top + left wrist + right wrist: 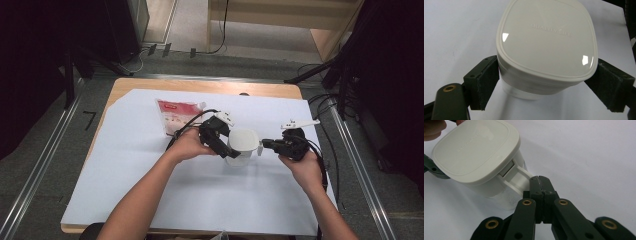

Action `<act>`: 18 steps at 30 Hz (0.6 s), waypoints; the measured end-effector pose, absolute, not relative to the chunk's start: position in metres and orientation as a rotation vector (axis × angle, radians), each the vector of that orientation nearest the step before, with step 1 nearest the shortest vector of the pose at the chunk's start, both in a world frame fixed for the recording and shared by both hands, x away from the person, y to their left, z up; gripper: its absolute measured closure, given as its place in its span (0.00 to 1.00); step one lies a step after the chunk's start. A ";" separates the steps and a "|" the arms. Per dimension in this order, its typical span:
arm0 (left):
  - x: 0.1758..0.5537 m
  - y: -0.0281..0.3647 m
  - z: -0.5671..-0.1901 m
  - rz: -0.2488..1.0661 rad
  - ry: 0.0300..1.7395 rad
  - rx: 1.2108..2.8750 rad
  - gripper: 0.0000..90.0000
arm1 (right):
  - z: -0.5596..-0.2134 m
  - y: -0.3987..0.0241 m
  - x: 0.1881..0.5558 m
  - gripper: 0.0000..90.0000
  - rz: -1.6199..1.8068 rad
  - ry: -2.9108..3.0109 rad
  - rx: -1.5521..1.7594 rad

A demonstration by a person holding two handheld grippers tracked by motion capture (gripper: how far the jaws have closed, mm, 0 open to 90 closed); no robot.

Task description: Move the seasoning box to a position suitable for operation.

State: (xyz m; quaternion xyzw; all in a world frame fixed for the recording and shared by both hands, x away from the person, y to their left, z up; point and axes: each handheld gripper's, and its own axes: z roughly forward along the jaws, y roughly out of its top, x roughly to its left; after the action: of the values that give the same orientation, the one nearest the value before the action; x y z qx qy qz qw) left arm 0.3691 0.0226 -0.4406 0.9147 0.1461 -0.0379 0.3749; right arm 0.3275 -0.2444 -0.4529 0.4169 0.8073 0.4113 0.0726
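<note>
Container (243, 145), white with a lid (544, 37) and a side latch (517, 178), stands on the worktop (150, 190) between both tools. The left hand-held gripper (220, 142) clamps the lid's rim, one pad on each side. The right hand-held gripper (539, 180), jaws closed together, pinches the latch tip. Judging by this, opening is under way; next, the right should pull the latch outward while the left steadies.
</note>
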 end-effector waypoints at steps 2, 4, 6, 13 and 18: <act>0.370 0.023 -0.440 -0.103 0.377 2.333 0.17 | -0.453 -0.244 0.327 1.00 1.232 2.425 1.250; 0.370 0.026 -0.437 -0.103 0.385 2.314 0.19 | -0.453 -0.244 0.327 1.00 1.230 2.424 1.250; 0.370 0.025 -0.436 -0.094 0.379 2.321 0.19 | -0.453 -0.244 0.327 1.00 1.234 2.427 1.249; 0.369 0.021 -0.431 -0.073 0.361 2.357 0.19 | -0.453 -0.244 0.327 1.00 1.233 2.429 1.243; 0.369 0.021 -0.430 -0.071 0.349 2.367 0.19 | -0.453 -0.244 0.327 1.00 1.231 2.431 1.241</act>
State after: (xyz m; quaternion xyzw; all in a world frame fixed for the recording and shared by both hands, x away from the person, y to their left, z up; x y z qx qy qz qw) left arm 0.3693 0.0213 -0.4299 0.9205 0.1358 -0.0277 0.3653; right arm 0.3271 -0.2440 -0.4528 0.4133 0.8096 0.4102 0.0738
